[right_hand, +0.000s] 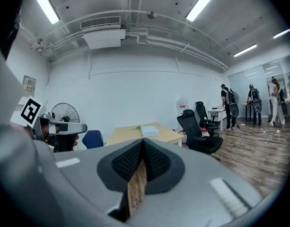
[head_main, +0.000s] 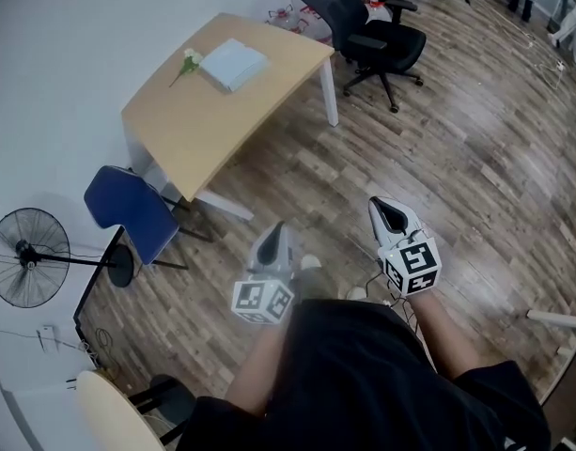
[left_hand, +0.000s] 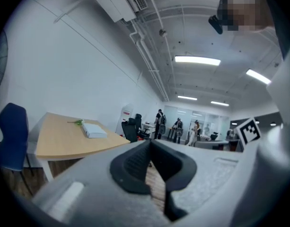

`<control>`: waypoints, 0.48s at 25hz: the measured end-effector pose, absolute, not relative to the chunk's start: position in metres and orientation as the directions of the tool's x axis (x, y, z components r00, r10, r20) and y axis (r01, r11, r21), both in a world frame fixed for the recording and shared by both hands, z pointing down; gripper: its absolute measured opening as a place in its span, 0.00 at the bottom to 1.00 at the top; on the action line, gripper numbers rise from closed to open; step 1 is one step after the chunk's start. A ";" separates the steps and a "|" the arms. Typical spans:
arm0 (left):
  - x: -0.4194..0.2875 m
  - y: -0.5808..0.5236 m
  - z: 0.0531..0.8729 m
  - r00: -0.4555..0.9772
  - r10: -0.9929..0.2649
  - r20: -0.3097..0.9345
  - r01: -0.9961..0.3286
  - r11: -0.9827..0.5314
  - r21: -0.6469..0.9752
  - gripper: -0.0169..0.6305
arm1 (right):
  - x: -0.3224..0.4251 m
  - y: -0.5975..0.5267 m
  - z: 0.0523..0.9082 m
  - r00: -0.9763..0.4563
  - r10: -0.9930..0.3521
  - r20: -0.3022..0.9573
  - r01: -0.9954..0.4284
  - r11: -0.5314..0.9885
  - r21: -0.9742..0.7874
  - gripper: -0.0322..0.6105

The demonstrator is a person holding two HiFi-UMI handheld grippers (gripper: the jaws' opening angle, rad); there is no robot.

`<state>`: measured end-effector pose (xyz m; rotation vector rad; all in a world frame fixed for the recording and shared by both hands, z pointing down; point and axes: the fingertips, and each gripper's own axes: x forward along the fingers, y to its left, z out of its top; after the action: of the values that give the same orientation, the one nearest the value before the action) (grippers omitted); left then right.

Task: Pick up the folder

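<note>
The folder point(head_main: 233, 64) is a pale white-blue flat pack lying on the far part of a light wooden table point(head_main: 184, 125). It also shows small in the left gripper view, folder point(left_hand: 94, 130), and in the right gripper view, folder point(right_hand: 150, 131). Both grippers hang over the wood floor, well short of the table. My left gripper point(head_main: 275, 236) is shut with nothing in it; its tips meet as seen at left gripper point(left_hand: 150, 142). My right gripper point(head_main: 381, 206) is shut and empty too, right gripper point(right_hand: 143, 141).
A green flower sprig point(head_main: 188, 62) lies beside the folder. A blue chair point(head_main: 132, 209) stands at the table's near end, a floor fan point(head_main: 26, 257) left of it. A black office chair point(head_main: 367, 26) stands behind the table. People point(right_hand: 251, 103) stand far off.
</note>
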<state>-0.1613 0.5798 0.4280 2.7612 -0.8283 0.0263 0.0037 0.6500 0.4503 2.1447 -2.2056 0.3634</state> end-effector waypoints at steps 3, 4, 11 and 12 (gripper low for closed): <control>-0.153 0.574 0.428 0.845 -0.525 0.099 -0.533 -0.815 0.229 0.03 | 0.009 0.642 0.460 -0.031 -0.977 0.209 -0.990 0.001 -0.141 0.05; -0.152 0.567 0.429 0.847 -0.521 0.102 -0.530 -0.817 0.228 0.03 | 0.011 0.635 0.464 -0.026 -0.976 0.218 -0.990 -0.005 -0.140 0.05; -0.129 0.508 0.447 0.854 -0.509 0.107 -0.519 -0.814 0.261 0.03 | 0.029 0.592 0.490 -0.006 -0.959 0.283 -0.990 -0.034 -0.135 0.05; -0.123 0.498 0.451 0.855 -0.507 0.107 -0.516 -0.813 0.269 0.03 | 0.034 0.585 0.493 -0.002 -0.957 0.289 -0.990 -0.039 -0.135 0.05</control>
<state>-0.1225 0.4976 0.4506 2.7422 -0.7742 0.0443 0.0336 0.5845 0.4930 2.1398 -2.0999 0.4634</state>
